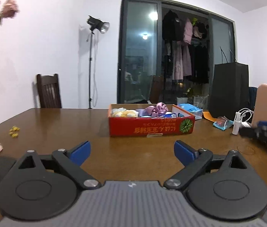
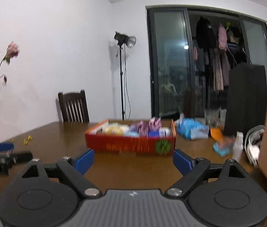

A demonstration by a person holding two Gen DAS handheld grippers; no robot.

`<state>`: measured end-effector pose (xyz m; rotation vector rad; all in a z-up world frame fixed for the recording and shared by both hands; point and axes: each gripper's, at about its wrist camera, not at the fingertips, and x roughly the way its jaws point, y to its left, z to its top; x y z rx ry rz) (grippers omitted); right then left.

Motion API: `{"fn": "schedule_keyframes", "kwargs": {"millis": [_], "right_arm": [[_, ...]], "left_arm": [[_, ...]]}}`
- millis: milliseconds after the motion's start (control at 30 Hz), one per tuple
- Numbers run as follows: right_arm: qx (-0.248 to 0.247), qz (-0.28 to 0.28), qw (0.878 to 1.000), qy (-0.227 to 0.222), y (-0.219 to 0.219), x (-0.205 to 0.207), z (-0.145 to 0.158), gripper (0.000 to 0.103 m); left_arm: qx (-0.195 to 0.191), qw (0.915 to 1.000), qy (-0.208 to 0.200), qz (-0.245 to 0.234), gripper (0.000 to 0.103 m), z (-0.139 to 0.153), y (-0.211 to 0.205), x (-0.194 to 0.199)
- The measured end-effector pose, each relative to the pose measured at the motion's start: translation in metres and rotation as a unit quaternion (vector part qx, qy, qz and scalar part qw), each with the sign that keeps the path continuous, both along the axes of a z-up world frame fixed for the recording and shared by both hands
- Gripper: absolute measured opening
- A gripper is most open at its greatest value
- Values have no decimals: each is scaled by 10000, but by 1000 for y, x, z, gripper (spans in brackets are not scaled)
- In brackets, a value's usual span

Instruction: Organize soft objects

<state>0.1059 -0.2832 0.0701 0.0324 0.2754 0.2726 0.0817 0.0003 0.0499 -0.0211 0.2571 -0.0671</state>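
A brown table (image 1: 57, 124) filled the lower part of both views, with a dark chair (image 1: 48, 91) at its far edge and a lamp stand (image 1: 92, 60) behind against the wall. At the far right stood a black bag (image 1: 229, 87). A red box (image 1: 152, 126) sat near the table's middle, well ahead of both grippers; it held the soft things, among them a purple cloth (image 1: 157, 109) and a yellow plush (image 1: 124, 113). Just right of the box lay a blue pack (image 1: 190, 108). The left gripper (image 1: 132, 152) hovered low over bare wood, its jaws spread wide and holding nothing. The right gripper (image 2: 133, 160), blurred, also had its jaws spread and empty, the box just ahead. Yellow bits (image 1: 14, 130) lay scattered at the table's left.
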Motion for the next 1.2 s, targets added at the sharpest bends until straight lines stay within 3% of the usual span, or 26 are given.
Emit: {"fn": "schedule_keyframes", "kwargs": {"millis": [200, 267, 433, 1200], "right_arm": [[232, -73, 9981, 567, 12, -54, -40, 92], [220, 12, 9981, 575, 18, -62, -45, 92], [68, 39, 9995, 306, 30, -68, -40, 92], [190, -30, 9991, 389, 26, -60, -39, 95]], "left_arm": [[88, 9998, 183, 52, 100, -13, -2, -42], [15, 9998, 190, 6, 100, -16, -3, -52], [129, 9998, 124, -109, 100, -15, -10, -55], [10, 9999, 140, -17, 101, -12, -3, -55]]}}
